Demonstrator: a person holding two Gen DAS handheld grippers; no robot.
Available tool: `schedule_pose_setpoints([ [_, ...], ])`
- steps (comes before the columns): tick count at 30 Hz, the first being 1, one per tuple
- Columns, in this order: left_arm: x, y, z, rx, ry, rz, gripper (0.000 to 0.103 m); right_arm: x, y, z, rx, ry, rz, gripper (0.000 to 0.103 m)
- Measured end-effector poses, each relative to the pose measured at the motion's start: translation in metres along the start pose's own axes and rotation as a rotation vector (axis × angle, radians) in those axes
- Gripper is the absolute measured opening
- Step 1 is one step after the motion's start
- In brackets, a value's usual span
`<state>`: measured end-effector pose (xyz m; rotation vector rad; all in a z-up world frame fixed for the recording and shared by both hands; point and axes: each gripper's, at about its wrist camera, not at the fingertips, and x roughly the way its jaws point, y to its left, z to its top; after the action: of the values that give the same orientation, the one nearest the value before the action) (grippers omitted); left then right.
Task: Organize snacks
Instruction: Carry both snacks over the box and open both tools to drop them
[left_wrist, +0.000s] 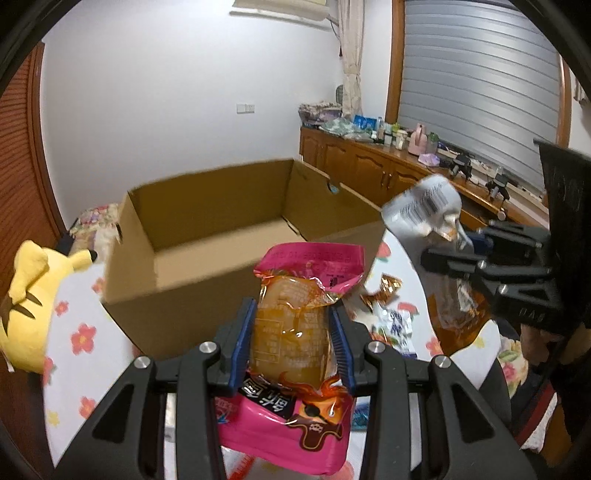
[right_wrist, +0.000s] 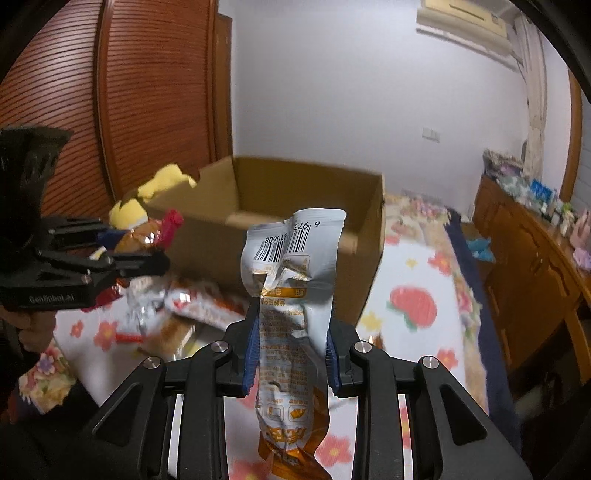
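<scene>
One open brown cardboard box (left_wrist: 207, 229). One yellow plush toy (left_wrist: 26, 306). Two snack packets held aloft: one pink-and-orange plastic pouch (left_wrist: 295, 332) and one crumpled silver foil pouch with a barcode (right_wrist: 291, 295). Several more loose foil wrappers (right_wrist: 192, 306) lie on the flowered cloth (too blurred to count exactly).

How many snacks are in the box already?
None that show: the cardboard box looks bare inside. In hand: the left gripper holds a pink snack pack, and the right gripper holds a silver packet. Left: loose snacks lie on the flowered cloth.
</scene>
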<state>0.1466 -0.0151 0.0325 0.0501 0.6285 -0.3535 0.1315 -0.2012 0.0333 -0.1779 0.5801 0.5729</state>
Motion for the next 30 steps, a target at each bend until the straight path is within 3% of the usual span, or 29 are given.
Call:
schedule_pose_setpoints([
  [9, 0.002, 0.033, 0.045, 0.013, -0.039, 0.044, 0.038, 0.014, -0.005, 0.078, -0.056, -0.097, -0.001, 0.028],
  [16, 0.023, 0.060, 0.063, -0.022, -0.027, 0.063, 0.039, 0.047, -0.020, 0.115, -0.031, -0.124, 0.007, 0.028],
  [22, 0.049, 0.077, 0.061, -0.047, 0.007, 0.084, 0.039, 0.080, -0.035, 0.125, -0.012, -0.104, -0.009, 0.028],
  [30, 0.075, 0.085, 0.064, -0.057, 0.036, 0.087, 0.039, 0.109, -0.046, 0.113, -0.019, -0.047, -0.055, 0.028],
])
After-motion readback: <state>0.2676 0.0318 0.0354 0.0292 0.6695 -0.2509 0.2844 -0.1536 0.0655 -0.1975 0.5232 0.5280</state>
